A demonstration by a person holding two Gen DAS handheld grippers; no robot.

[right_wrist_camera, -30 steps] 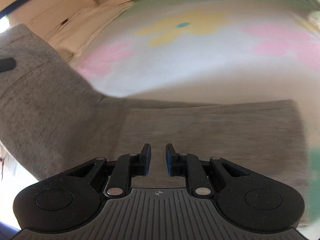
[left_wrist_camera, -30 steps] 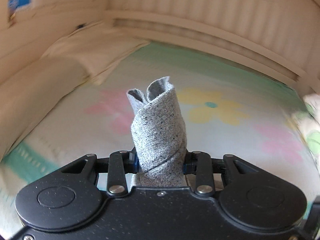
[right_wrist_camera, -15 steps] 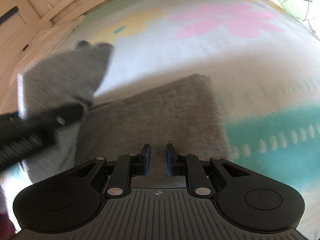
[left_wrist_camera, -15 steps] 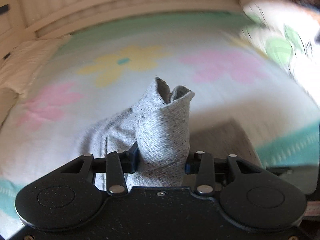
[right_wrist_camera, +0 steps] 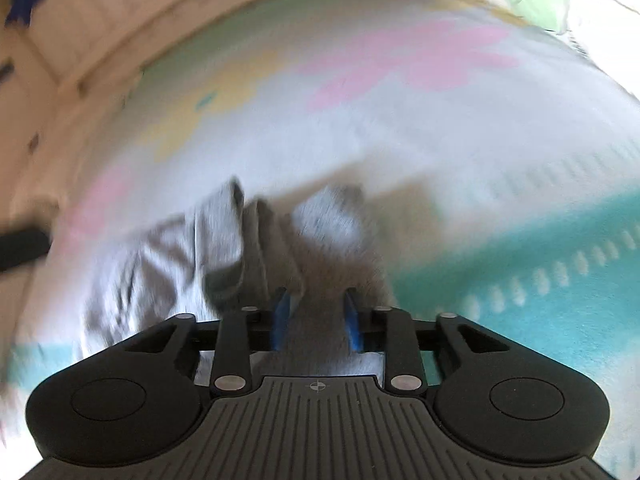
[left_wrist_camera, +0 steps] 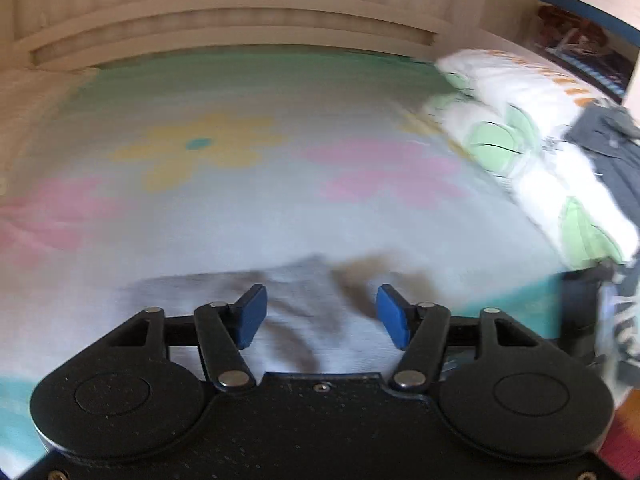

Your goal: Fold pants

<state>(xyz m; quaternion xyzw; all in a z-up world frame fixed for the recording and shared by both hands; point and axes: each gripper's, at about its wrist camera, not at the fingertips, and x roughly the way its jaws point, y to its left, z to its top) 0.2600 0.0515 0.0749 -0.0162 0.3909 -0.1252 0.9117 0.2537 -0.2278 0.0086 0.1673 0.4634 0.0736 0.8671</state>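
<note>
We see the grey pants (right_wrist_camera: 224, 248) rumpled on the flowered bedsheet (left_wrist_camera: 280, 208); our left gripper (left_wrist_camera: 318, 316) gapes empty, our right gripper (right_wrist_camera: 316, 316) stands parted over fabric.

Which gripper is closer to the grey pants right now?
Right. The right gripper has grey pants fabric between its fingers; whether it grips is unclear. The left gripper is open above them, holding nothing.

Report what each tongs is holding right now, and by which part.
Left tongs: open, holding nothing. Right tongs: grey pants lie between them, but blur hides whether they grip.
</note>
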